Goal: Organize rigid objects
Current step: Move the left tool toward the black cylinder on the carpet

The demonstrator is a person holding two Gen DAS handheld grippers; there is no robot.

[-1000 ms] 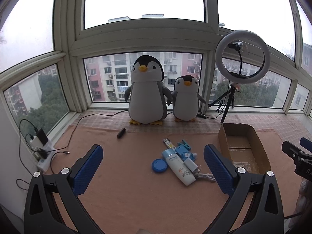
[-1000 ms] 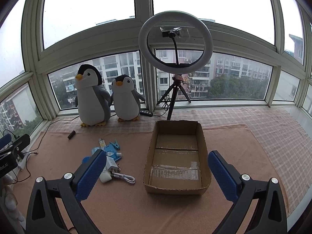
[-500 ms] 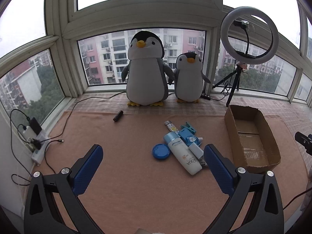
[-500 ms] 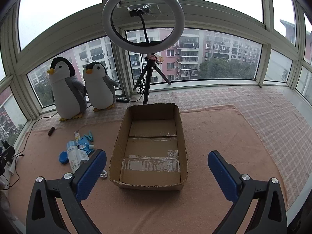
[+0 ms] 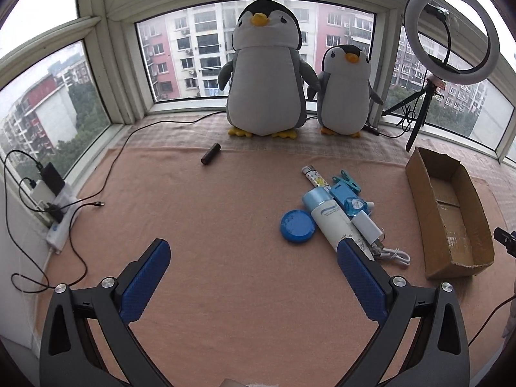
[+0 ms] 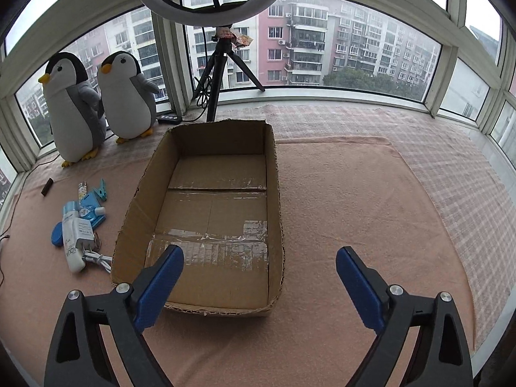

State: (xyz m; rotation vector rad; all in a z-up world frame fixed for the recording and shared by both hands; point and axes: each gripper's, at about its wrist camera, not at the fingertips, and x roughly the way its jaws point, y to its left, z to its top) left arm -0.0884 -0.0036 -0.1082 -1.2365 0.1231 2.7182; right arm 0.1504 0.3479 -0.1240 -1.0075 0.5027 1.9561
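Observation:
A pile of small items lies on the pink cloth: a white and blue tube (image 5: 332, 217), a round blue lid (image 5: 297, 226), a white charger with cable (image 5: 367, 229), a blue clip (image 5: 346, 181) and a patterned lighter (image 5: 314, 176). A dark cylinder (image 5: 210, 153) lies apart, nearer the penguins. An empty cardboard box (image 6: 219, 213) stands to the right of the pile; it also shows in the left wrist view (image 5: 448, 213). My left gripper (image 5: 253, 258) is open and empty, short of the pile. My right gripper (image 6: 259, 264) is open and empty over the box's near end.
Two plush penguins (image 5: 267, 71) stand against the window. A ring light on a tripod (image 5: 448, 32) stands at the back right. A power strip with plugs and cables (image 5: 54, 200) lies along the left edge. Checked cloth (image 6: 435, 148) covers the far right.
Both grippers have tilted down and moved forward. The pile has grown nearer in the left view and the box nearer in the right view. Nothing was taken hold of.

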